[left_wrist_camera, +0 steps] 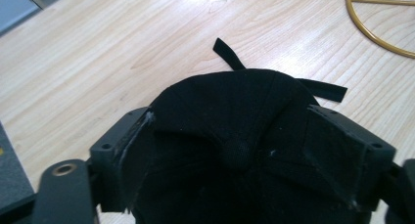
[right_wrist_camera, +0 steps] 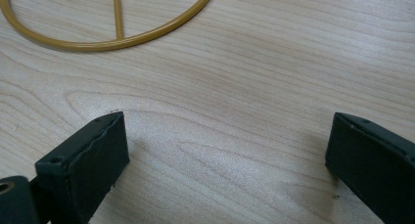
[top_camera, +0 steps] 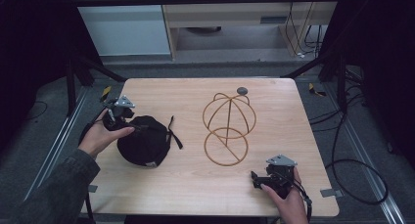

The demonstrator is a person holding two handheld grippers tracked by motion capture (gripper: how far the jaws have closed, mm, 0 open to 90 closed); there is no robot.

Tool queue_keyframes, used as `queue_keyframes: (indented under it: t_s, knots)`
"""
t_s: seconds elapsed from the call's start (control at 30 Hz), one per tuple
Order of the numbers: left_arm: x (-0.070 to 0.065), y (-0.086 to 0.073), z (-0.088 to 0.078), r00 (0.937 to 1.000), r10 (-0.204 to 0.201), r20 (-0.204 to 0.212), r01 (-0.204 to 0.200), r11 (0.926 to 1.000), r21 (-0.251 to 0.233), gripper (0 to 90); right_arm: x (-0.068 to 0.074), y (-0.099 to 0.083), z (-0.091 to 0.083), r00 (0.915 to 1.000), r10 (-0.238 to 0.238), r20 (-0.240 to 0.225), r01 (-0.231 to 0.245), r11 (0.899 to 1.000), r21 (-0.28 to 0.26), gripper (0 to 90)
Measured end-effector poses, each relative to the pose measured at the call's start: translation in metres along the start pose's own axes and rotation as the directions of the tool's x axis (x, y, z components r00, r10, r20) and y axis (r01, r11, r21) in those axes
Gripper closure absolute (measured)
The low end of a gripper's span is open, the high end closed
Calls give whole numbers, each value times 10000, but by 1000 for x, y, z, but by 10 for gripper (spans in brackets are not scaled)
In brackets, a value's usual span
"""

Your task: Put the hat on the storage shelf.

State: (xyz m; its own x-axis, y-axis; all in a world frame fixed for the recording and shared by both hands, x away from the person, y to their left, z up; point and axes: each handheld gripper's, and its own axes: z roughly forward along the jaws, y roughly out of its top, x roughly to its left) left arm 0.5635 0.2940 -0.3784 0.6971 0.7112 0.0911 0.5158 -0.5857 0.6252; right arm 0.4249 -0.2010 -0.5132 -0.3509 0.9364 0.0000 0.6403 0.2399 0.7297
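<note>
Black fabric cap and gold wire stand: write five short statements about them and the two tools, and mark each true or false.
1. The black fabric cap lies on the light wooden table, left of the gold wire hat stand. True.
2. The cap hangs on the stand. False: the stand is bare and the cap lies apart from it.
3. The left tool has its jaws on either side of the cap's crown. True.
4. The right tool grips the stand's base ring. False: its jaws are open over bare wood, short of the ring.
5. The stand lies tipped over. False: it stands upright.
</note>
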Motion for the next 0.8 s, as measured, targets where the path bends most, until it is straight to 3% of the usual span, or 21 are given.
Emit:
queue_keyframes:
  t_s: [0.33,0.8]
  knots:
    - [1,0,6,9999,89,77,-92,9993,371,268,0,0,0,10000,37,-22,-37,10000,8,25]
    - [9,-7,16,9990,-179,409,145,9967,799,365,0,0,0,10000,3,-1,-3,10000,1,25]
